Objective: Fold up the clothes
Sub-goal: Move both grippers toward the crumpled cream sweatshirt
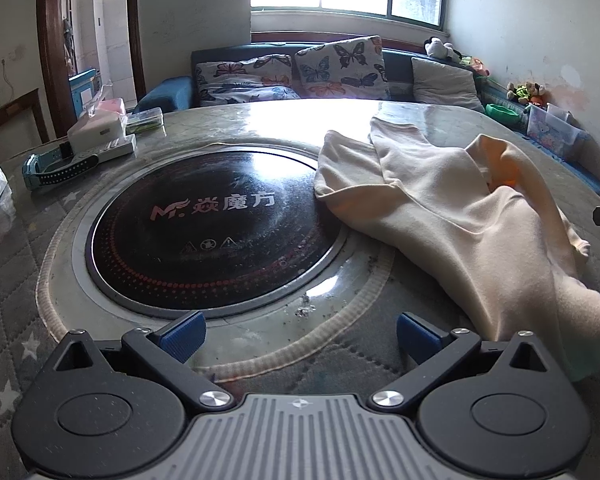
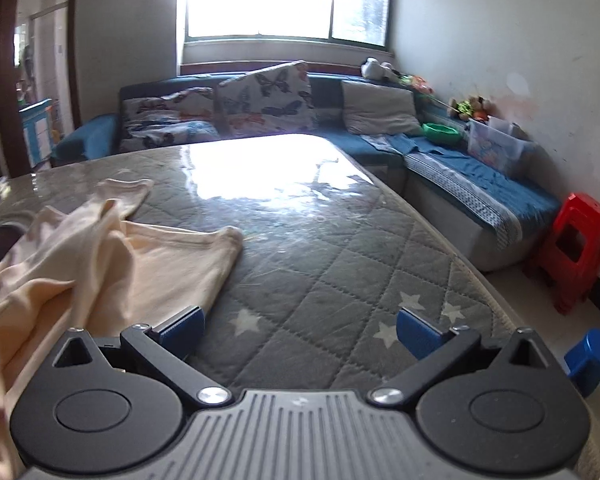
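Right now both tools hang above a round table (image 1: 440,116) covered in grey quilted cloth with white stars under a clear glossy sheet. The left gripper (image 1: 300,338) is spread wide, its 2 blue fingertips (image 1: 184,334) apart and empty, over the edge of a black round cooktop (image 1: 216,228) set into the table's middle. A cream garment (image 1: 460,216) lies crumpled to the right of that cooktop, 1 corner overlapping its rim, and its near end reaches down just beside the left gripper's right finger.

From the right wrist view, the right gripper (image 2: 300,334) is likewise released, holding nothing, with bare quilted table between its fingers. The cream garment (image 2: 112,256) sits to its left, a fold touching or just under the left blue fingertip (image 2: 182,330); I cannot tell which.

Beyond the table stand a blue sofa (image 2: 480,184) with butterfly cushions (image 2: 264,96) and a red plastic stool (image 2: 576,240).
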`<state>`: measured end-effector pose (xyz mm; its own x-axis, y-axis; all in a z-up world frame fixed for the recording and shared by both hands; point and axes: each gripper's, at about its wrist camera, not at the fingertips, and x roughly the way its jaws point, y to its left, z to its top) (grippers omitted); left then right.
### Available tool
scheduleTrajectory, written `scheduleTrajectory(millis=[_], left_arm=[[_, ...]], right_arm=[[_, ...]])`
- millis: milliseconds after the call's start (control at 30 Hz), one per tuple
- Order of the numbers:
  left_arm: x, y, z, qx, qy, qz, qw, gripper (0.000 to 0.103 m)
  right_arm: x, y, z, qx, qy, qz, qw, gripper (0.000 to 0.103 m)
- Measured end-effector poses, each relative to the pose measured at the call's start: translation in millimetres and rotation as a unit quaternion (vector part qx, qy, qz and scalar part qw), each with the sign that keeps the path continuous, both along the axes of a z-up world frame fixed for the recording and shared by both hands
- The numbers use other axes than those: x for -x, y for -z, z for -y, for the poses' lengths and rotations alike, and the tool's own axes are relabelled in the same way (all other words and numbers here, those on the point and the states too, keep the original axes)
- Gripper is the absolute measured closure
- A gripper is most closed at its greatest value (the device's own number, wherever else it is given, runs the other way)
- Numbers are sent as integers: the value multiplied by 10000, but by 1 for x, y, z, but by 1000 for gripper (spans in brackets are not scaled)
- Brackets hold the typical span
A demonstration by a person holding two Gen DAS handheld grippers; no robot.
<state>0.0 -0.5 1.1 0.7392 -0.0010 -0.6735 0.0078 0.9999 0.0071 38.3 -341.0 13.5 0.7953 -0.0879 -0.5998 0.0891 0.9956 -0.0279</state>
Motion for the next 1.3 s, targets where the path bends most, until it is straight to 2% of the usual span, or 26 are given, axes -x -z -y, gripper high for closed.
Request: scheduleTrajectory(millis=[100, 433, 667, 800, 900, 1300], left_arm=[[2, -3, 7, -155, 33, -4, 9999, 0], [29, -20, 24, -231, 131, 111, 9996, 0], [39, -25, 33, -276, 79, 23, 9996, 0], [44, -26, 38, -335, 47, -48, 9994, 0], [49, -27, 39, -319, 15, -52, 9995, 0], [61, -31, 47, -395, 33, -83, 9992, 0]], right_arm=[[7, 2, -12, 46, 46, 54, 10000, 0], [29, 9, -52, 192, 181, 229, 9994, 0], [61, 1, -65, 145, -250, 172, 9994, 0], [75, 5, -52, 95, -836, 138, 9964, 0], [83, 6, -54, 32, -995, 61, 9950, 0], [99, 6, -59, -119, -1160, -142, 9931, 0]])
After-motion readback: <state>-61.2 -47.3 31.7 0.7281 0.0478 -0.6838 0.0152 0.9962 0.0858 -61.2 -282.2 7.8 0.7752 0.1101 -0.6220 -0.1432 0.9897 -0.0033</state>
